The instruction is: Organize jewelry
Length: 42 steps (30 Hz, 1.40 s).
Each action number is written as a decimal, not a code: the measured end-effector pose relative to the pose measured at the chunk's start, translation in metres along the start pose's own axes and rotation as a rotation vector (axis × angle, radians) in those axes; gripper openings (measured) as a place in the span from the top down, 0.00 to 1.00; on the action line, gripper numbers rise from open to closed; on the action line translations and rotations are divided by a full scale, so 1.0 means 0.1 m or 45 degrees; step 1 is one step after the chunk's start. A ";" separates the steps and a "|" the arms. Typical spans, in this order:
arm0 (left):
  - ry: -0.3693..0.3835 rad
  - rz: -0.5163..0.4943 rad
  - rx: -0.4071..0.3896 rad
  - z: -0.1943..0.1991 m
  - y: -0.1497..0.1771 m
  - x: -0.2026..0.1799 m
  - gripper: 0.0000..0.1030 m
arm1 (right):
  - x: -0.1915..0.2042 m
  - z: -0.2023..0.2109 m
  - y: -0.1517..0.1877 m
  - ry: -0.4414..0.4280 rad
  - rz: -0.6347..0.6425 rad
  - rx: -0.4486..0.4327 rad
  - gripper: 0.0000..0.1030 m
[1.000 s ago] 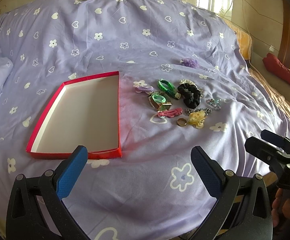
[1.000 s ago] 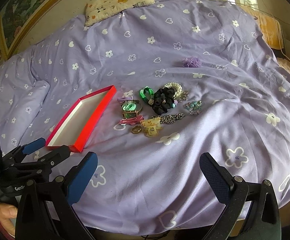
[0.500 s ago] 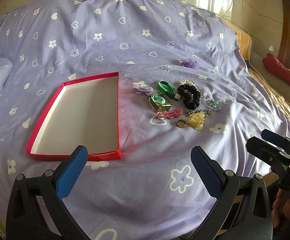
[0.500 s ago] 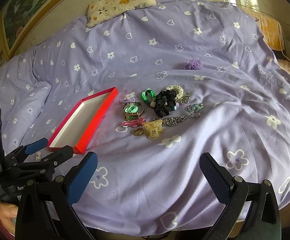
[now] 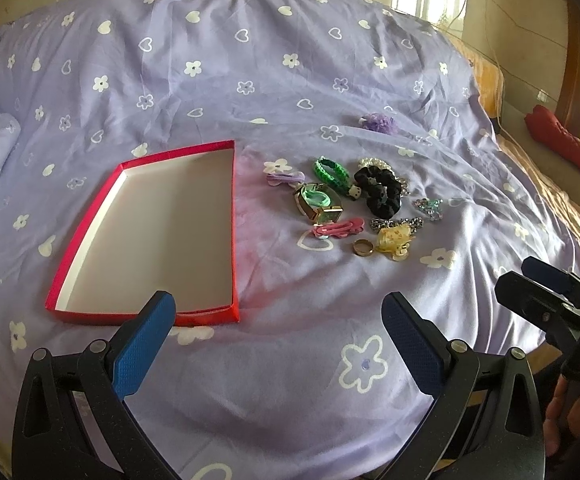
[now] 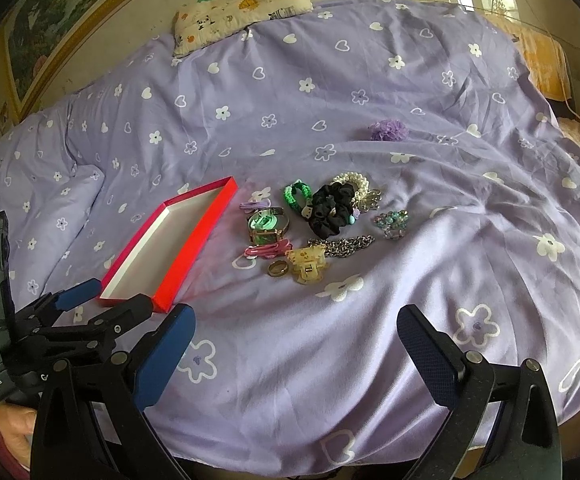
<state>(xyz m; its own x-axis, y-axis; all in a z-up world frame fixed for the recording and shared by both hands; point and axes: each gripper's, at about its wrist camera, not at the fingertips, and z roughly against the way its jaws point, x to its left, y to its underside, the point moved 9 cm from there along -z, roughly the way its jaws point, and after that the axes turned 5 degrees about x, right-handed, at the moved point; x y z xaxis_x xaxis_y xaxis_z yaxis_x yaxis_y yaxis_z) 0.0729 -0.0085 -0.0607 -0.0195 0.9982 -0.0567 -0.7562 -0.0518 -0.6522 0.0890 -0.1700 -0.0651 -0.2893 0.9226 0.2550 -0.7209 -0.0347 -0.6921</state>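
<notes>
Both idling, nothing picked yet. Left hand-held gripper is hovering over the near edge of the bed with its jaws spread wide and nothing between them; right hand-held gripper is doing the same, wide and empty.

Red box is sitting on the bed toward the near-left, open and with nothing in it as far as I can see. The jewelry pile is lying just beside its right wall, roughly mid-bed: black scrunchie, green bracelet, watch, pink clips, gold ring, yellow claw clip, chain, pearl bracelet, beaded piece. A purple scrunchie is lying apart, further toward the pillow.

Handling, my read:
- Everything is looking light; weight is no issue, the soft duvet is. Pressing down will be sinking the item into the fabric and pinching cloth.
- Ring: small, hard, slippery. Probably pinch across the band, low and slow.
- Chain: limp, will be dangling and sliding; grab near the middle of the bunch.
- Scrunchies: soft, forgiving, grab anywhere on the bulk.
- Watch: stiff case, so pinching the case sides or the strap looks best.
- Claw clip and beaded piece: likely brittle, light squeeze.

Ring and claw clip are nearest the grippers, so they look like easy first picks. Items are touching or overlapping, so there is a risk of dragging neighbours along.
</notes>
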 end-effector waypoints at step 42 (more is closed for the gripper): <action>0.185 -0.061 0.310 -1.41 -0.85 -0.14 0.51 | -0.22 -1.27 -0.21 -0.064 -0.003 0.311 0.61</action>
<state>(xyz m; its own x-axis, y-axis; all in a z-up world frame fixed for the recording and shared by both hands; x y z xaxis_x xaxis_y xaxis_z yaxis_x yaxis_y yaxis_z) 0.2297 -0.0228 -0.1116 0.1006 0.9837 -0.1490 -0.8892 0.0217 -0.4570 0.1909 -0.1410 -0.1418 -0.3139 0.9029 0.2937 -0.8507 -0.1301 -0.5092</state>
